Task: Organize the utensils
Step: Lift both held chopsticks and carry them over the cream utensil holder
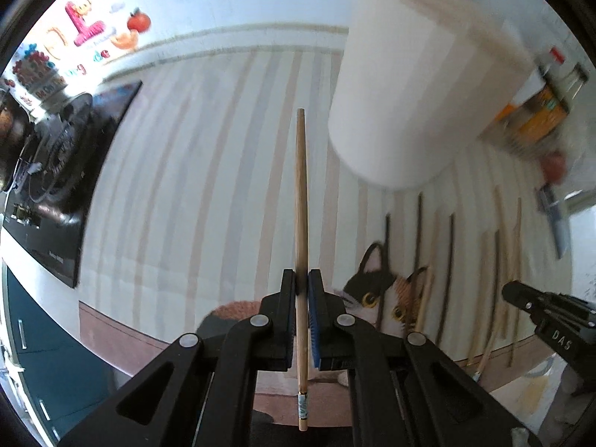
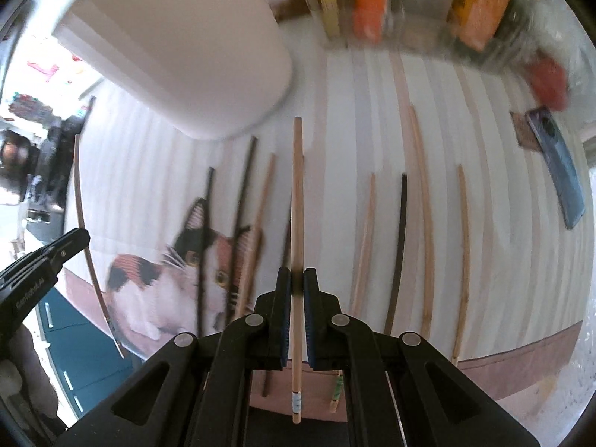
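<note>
- Left wrist view: the left gripper [image 1: 302, 279] pinches a light wooden chopstick [image 1: 301, 193] between its pads, tip pointing ahead beside the white holder [image 1: 402, 93]
- Right wrist view: the right gripper [image 2: 297, 279] clamps another pale chopstick [image 2: 297, 201]
- More loose chopsticks [image 2: 426, 223] lie in a row on the striped cat-print mat [image 2: 346, 119]
- A blue phone [image 2: 558, 164] lies at the mat's far right

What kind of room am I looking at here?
Probably a home kitchen or dining table. Chopsticks lie in a row on a striped cat-print tablecloth beside a white holder, with food packets behind and a black stovetop nearby.
</note>
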The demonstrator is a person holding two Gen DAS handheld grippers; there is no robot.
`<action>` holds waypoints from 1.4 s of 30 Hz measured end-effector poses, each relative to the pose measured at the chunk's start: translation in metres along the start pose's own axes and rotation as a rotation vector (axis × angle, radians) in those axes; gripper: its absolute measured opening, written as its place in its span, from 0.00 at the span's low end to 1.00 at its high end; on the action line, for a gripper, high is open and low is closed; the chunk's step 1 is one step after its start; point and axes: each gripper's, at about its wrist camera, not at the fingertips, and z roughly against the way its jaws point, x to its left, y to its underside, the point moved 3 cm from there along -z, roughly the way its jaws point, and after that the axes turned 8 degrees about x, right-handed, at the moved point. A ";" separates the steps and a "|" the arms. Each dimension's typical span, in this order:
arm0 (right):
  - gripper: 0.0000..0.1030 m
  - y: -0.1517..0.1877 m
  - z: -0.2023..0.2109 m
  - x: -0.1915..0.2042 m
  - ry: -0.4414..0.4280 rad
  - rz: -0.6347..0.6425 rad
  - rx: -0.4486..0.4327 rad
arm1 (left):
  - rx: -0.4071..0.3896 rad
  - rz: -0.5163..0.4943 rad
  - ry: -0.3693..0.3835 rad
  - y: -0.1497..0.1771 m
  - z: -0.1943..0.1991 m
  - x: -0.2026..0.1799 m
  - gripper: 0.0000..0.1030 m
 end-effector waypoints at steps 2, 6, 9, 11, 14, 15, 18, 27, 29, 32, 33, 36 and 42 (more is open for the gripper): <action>0.06 -0.002 0.023 0.000 -0.023 0.008 -0.041 | -0.047 0.004 0.017 -0.007 0.021 -0.002 0.04; 0.06 -0.010 0.069 0.006 -0.067 0.016 -0.136 | -0.138 0.015 0.064 -0.016 0.061 0.001 0.04; 0.06 -0.025 0.112 0.017 -0.100 0.022 -0.226 | -0.232 0.029 0.116 -0.030 0.108 -0.005 0.04; 0.06 -0.033 0.142 0.020 -0.121 0.026 -0.288 | -0.283 0.034 0.155 -0.052 0.130 0.001 0.04; 0.06 -0.050 0.183 0.028 -0.139 0.034 -0.390 | -0.346 0.028 0.205 -0.079 0.157 0.004 0.04; 0.06 -0.059 0.200 0.030 -0.143 0.033 -0.432 | -0.375 0.022 0.213 -0.090 0.168 0.000 0.04; 0.06 -0.085 0.226 0.040 -0.130 0.032 -0.513 | -0.436 0.018 0.214 -0.115 0.185 -0.006 0.04; 0.06 -0.165 0.262 0.072 -0.054 0.028 -0.683 | -0.499 0.072 0.252 -0.207 0.174 -0.014 0.04; 0.06 -0.179 0.258 0.077 -0.041 0.028 -0.699 | -0.498 0.076 0.253 -0.225 0.163 -0.015 0.04; 0.06 -0.197 0.247 0.082 -0.038 0.029 -0.713 | -0.485 0.077 0.256 -0.243 0.145 -0.018 0.04; 0.06 -0.201 0.246 0.084 -0.035 0.033 -0.719 | -0.477 0.078 0.263 -0.247 0.140 -0.019 0.04; 0.06 -0.216 0.237 0.083 -0.037 0.028 -0.725 | -0.456 0.087 0.295 -0.258 0.126 -0.020 0.04; 0.06 -0.227 0.234 0.079 -0.066 0.001 -0.762 | -0.449 0.078 0.333 -0.270 0.113 -0.029 0.04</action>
